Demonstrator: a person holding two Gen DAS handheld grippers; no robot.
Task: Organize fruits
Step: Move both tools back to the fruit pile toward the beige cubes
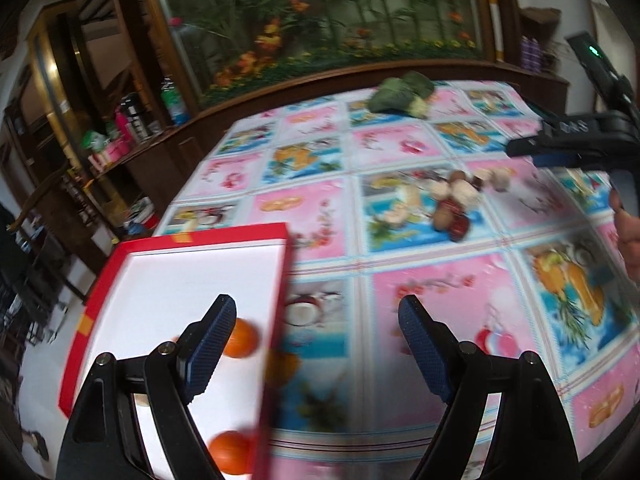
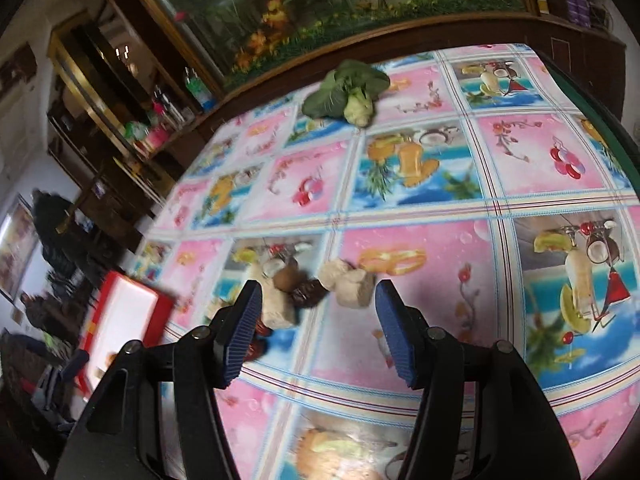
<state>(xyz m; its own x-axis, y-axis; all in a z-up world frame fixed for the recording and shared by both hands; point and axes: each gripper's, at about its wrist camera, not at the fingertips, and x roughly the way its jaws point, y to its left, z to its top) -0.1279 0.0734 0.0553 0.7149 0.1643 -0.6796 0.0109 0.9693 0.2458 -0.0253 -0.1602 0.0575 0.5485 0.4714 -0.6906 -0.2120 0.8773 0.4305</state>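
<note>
The right gripper [image 2: 316, 332], jaws wide and empty, is hovering over the small, light, firm-looking brown and beige fruits [image 2: 316, 288] clustered mid-tablecloth, best pinched singly across the middle, while the left gripper [image 1: 316, 348] is gaping beside the red-rimmed white tray [image 1: 280, 280].

A lived-in home, most likely a dining or sitting room. The counter [image 2: 420, 248] wears a glossy plastic tablecloth printed with pink and blue squares of fruit and drinks, the sort used on a family table. Behind it stands a large dark wooden cabinet [image 1: 176, 148] whose glass front [image 1: 320, 12] shows bright flowers and green stems. To the left, open wooden shelves [image 1: 120, 132] hold bottles and small containers in green, pink and black. A leafy green vegetable [image 2: 348, 88] lies near the far edge, and a framed picture [image 2: 16, 248] hangs on the white wall.
</note>
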